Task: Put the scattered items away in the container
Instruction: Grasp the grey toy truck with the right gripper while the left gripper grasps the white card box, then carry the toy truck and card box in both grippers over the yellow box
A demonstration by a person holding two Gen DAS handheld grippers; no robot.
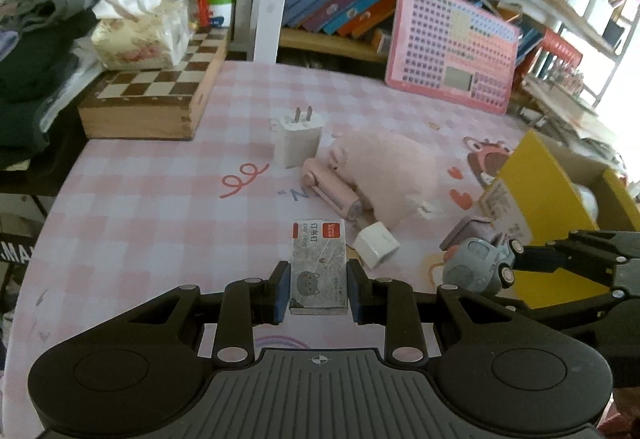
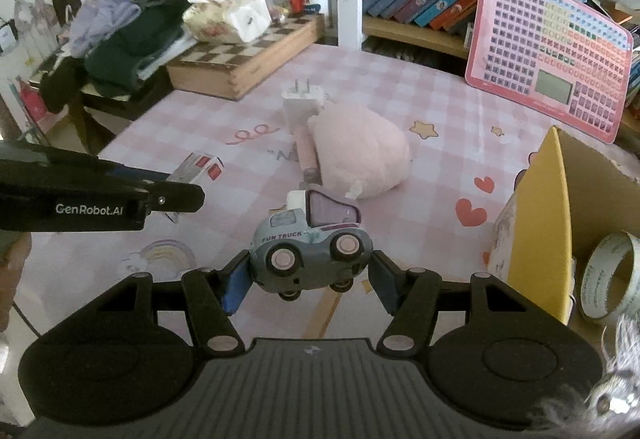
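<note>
Left tongs [image 1: 319, 285] clamped on grey cat-printed staple box [image 1: 319, 263], right tongs [image 2: 310, 277] gripping blue-grey toy truck [image 2: 310, 247].

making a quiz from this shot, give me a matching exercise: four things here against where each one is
Things:
1. staple box
2. toy truck
3. tape roll
4. tissue pack

Places:
a. inside the yellow box
b. in the right hand-held gripper
c. on the chessboard box
d. in the left hand-held gripper

Pairs: 1-d, 2-b, 3-a, 4-c
</note>
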